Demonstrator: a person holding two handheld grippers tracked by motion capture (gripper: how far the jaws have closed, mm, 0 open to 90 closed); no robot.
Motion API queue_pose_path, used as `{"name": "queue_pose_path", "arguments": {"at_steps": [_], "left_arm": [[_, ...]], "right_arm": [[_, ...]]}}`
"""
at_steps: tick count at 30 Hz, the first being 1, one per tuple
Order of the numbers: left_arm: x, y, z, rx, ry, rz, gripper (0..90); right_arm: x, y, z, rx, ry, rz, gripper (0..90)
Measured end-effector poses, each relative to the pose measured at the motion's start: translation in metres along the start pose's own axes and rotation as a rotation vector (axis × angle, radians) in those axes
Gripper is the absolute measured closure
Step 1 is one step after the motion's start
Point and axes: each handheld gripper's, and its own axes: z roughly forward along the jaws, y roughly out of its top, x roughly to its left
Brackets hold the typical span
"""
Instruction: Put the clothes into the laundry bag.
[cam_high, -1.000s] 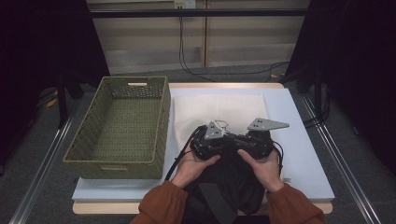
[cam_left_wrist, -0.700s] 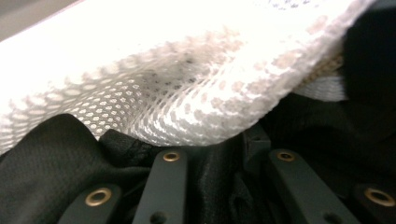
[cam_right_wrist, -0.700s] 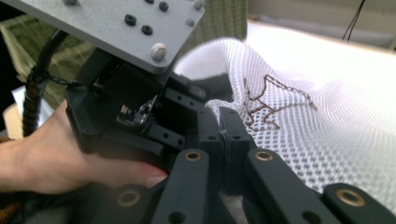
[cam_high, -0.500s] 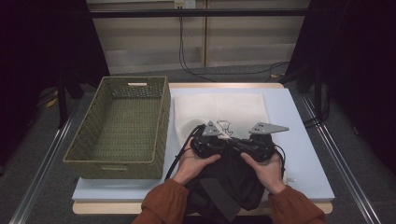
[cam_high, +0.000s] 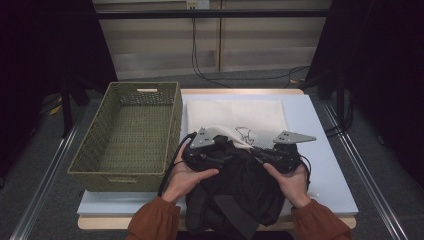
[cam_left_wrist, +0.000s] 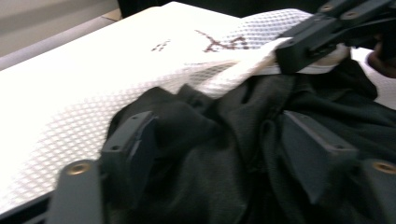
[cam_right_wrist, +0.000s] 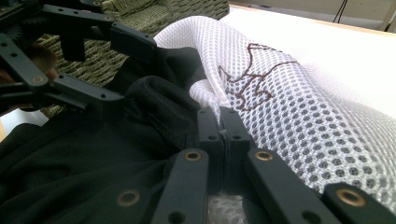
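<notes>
A black garment (cam_high: 240, 190) lies bunched at the table's near edge, its top tucked into the mouth of a white mesh bag (cam_high: 235, 117) with a dark printed outline. My right gripper (cam_right_wrist: 219, 116) is shut on the bag's white rim (cam_left_wrist: 261, 65), lifting it over the cloth. My left gripper (cam_left_wrist: 219, 140) stands open; its jaws have just been opening, and the black garment (cam_left_wrist: 210, 182) lies between them with neither pad pressing on it. In the high view the left gripper (cam_high: 225, 151) and right gripper (cam_high: 261, 152) face each other over the garment.
A woven green basket (cam_high: 130, 135) stands empty at the left, close beside the left hand. The bag lies on a pale mat (cam_high: 325, 150) on the table. Cables hang behind the table's far edge.
My left gripper has slid to the left, away from the right one, and its jaws have opened off the black cloth. The right gripper still pinches the bag's rim.
</notes>
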Motion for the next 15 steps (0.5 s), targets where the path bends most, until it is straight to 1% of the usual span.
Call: {"name": "queue_pose_path", "arguments": {"at_steps": [1,2,3,4,5,7,8,11,12,13,15], "left_arm": [[0.001,-0.001,0.002,0.001,0.013,-0.01,22.2],[0.0,-0.003,0.003,-0.01,0.03,-0.02,20.4],[0.0,-0.004,0.005,-0.012,0.039,-0.018,18.2],[0.001,-0.006,0.008,-0.004,0.04,-0.02,16.3],[0.002,-0.008,0.008,0.005,0.054,-0.024,15.9],[0.005,-0.013,0.01,0.001,0.044,-0.046,14.3],[0.006,-0.016,0.011,0.017,0.054,-0.031,13.8],[0.008,-0.022,0.009,0.016,0.047,-0.048,13.3],[0.008,-0.023,0.01,0.003,0.036,-0.056,13.2],[0.007,-0.024,0.008,0.011,0.046,-0.056,13.2],[0.004,-0.023,0.005,0.001,0.051,-0.043,13.3]], "right_arm": [[0.0,0.0,0.0,0.002,0.001,0.001,89.4],[0.0,0.0,0.001,0.0,0.001,-0.002,89.4],[0.0,0.0,0.001,0.003,-0.001,-0.002,89.3],[0.0,0.0,0.001,0.004,-0.002,-0.002,89.3],[0.0,0.0,0.001,0.002,-0.001,-0.004,89.3],[-0.001,0.0,0.0,0.002,-0.004,-0.001,89.3],[-0.001,0.0,0.0,0.002,-0.004,-0.002,89.3],[-0.002,0.001,-0.001,0.003,-0.008,-0.003,89.4],[-0.002,0.001,-0.001,0.001,-0.011,-0.002,89.4],[-0.002,0.001,-0.002,0.0,-0.012,-0.006,89.4],[-0.003,0.002,-0.002,0.0,-0.019,-0.004,89.4]]}}
